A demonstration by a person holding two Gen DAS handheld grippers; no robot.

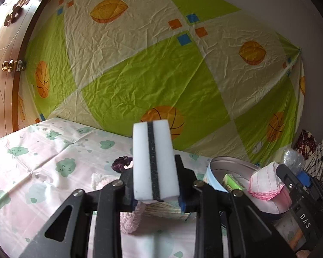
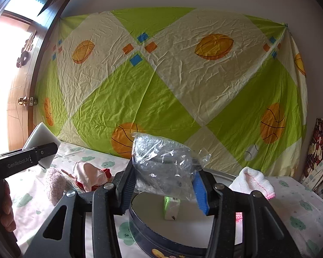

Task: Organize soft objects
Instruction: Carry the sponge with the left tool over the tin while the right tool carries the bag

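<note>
Behind the round tin [image 2: 140, 225] hangs a green and cream sheet [image 2: 172, 81] printed with orange balls, and the tin itself sits on your worktop under a pale cloth with green clouds [image 1: 32, 161]. Its rim carries a white cloth with pink edging [image 2: 253, 181], and a small green and white packet [image 2: 171, 207] lies inside it. Left of the tin you have a pink fluffy piece [image 2: 53, 185] and a pale pink garment [image 2: 89, 175] on the cloth. Above the tin, your right tool [image 2: 164, 185] pinches a crinkled clear plastic bag [image 2: 163, 165], its pads pressing the sides. Further left of the tin, your left tool [image 1: 156, 179] is clamped on a white sponge with a dark middle stripe [image 1: 152, 161], held upright
</note>
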